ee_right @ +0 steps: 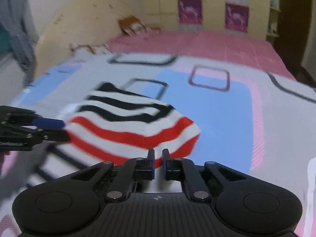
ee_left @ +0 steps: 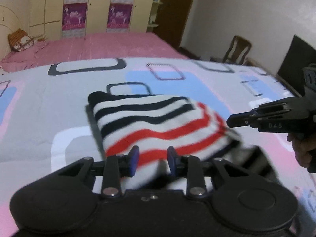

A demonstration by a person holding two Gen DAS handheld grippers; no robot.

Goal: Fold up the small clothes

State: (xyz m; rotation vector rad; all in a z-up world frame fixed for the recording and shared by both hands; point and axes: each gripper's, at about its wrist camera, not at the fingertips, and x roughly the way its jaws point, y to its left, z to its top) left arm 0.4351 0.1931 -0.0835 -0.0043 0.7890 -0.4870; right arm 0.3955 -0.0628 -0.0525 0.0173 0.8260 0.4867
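left gripper [ee_left: 151, 159] open astride the striped garment [ee_left: 158, 122]; right gripper [ee_right: 157, 163] nearly closed, empty (frames blurred): pinch hems squarely, fold evenly.

The only readable lettering is "D A S", in pale capitals on the side of the right gripper [ee_left: 229, 121] as seen from the left wrist view. The purple wardrobe panels [ee_left: 74, 16] carry blurred marks that cannot be read.
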